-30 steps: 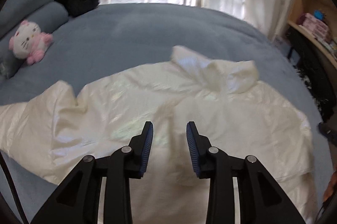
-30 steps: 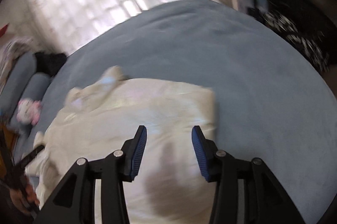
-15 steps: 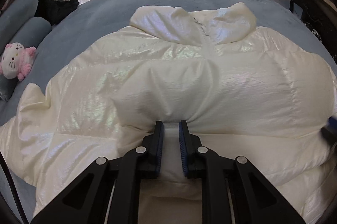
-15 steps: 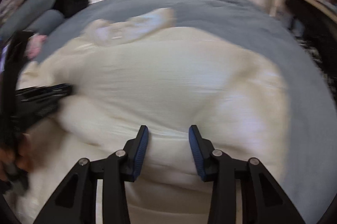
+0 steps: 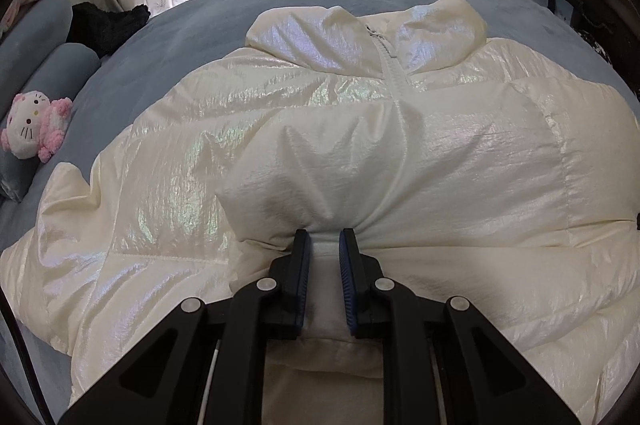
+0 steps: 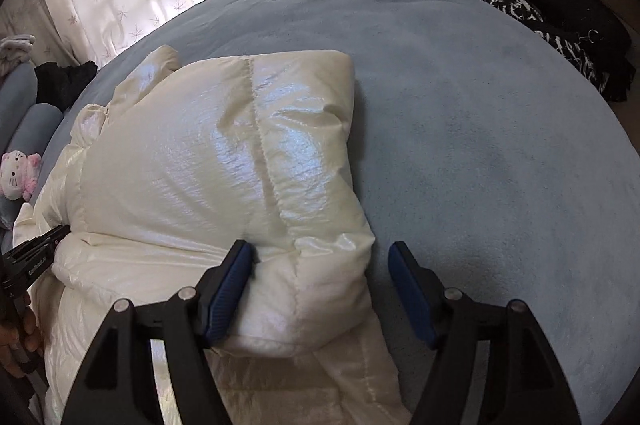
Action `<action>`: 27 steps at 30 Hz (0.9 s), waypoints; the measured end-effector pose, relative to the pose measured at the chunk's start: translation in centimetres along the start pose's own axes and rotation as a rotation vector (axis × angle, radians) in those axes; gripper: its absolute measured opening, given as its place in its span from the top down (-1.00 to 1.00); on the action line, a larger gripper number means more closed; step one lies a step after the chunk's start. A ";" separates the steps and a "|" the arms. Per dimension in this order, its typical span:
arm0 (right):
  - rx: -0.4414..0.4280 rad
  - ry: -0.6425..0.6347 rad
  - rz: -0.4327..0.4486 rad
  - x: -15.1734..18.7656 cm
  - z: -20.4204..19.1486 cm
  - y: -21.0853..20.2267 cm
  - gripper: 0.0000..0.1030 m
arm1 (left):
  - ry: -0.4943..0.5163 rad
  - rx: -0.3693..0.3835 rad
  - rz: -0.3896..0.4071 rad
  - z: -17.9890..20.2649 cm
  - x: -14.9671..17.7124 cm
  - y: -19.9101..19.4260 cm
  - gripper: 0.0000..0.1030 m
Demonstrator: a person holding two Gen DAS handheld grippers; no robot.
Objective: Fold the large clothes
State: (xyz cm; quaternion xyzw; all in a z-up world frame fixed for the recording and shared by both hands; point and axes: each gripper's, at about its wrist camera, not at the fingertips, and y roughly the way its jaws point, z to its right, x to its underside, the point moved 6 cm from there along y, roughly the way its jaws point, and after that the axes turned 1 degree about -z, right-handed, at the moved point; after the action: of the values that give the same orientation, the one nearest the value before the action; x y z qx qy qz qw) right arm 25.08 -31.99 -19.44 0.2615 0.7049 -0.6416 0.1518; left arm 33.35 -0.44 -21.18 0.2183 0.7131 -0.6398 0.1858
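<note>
Beside the jacket [image 5: 360, 153] – plush toy [image 5: 34, 123], pillows [image 5: 48, 65], black garment [image 5: 106, 25].

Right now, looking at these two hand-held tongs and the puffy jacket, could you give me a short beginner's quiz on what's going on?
1. True or false: the left tongs pinch a fold of the white puffer jacket.
2. The right tongs are: A) clamped tight, B) opening, with the jacket's edge between them, C) out of view.
3. Which soft toy lies beside the grey bolster pillow?

Key: 1 true; 2 B; 3 the Hello Kitty plush.
</note>
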 end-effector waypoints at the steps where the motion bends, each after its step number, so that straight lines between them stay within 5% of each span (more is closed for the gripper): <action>1: 0.000 0.005 0.006 0.2 -0.1 0.1 -0.37 | -0.007 0.007 0.002 -0.1 0.1 0.0 0.72; 11: 0.081 0.021 -0.008 0.8 -0.8 -1.4 -0.41 | -0.074 0.052 -0.021 -1.0 1.0 -3.8 0.65; 19: 0.076 0.055 -0.012 2.3 -1.4 -5.3 -0.41 | -0.054 0.076 0.035 -1.5 2.7 -9.2 0.52; 27: 0.038 0.065 -0.002 4.7 -2.5 -8.8 -0.41 | -0.071 0.088 0.010 -2.6 6.4 -12.6 0.43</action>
State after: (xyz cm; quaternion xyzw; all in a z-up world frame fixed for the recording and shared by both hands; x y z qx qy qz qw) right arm 16.54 -29.03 -14.42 0.2846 0.6976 -0.6460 0.1232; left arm 21.15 1.52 -13.89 0.2071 0.6761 -0.6769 0.2043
